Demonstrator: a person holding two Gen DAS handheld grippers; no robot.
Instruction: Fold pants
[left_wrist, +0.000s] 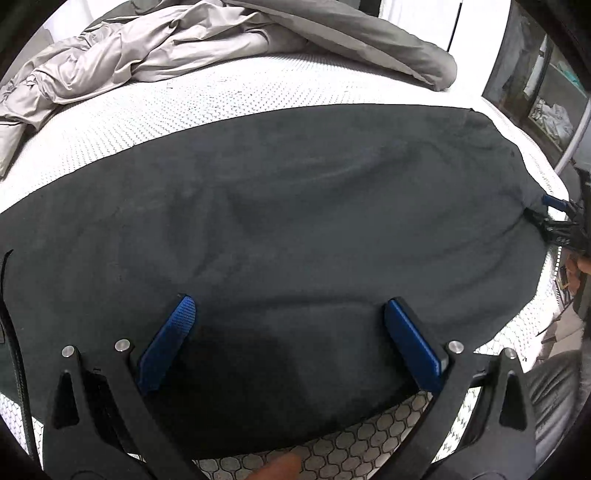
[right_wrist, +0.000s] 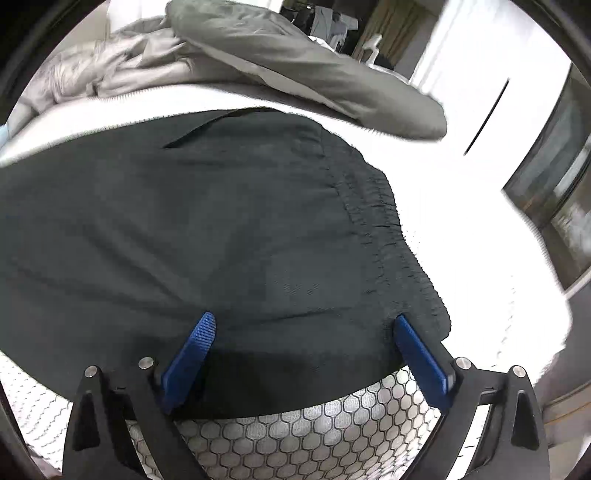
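On the white mattress your dark pants lie flat, left gripper and right gripper both spread wide, holding nothing (right view blurred, pant legs cut off).

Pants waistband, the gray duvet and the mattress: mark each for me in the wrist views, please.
pants waistband (right_wrist: 384, 225), right wrist view, on the gathered elastic edge.
gray duvet (left_wrist: 354, 33), left wrist view, on the smooth rolled fold at the far side.
mattress (left_wrist: 155, 107), left wrist view, on bare white dotted surface beyond the pants.
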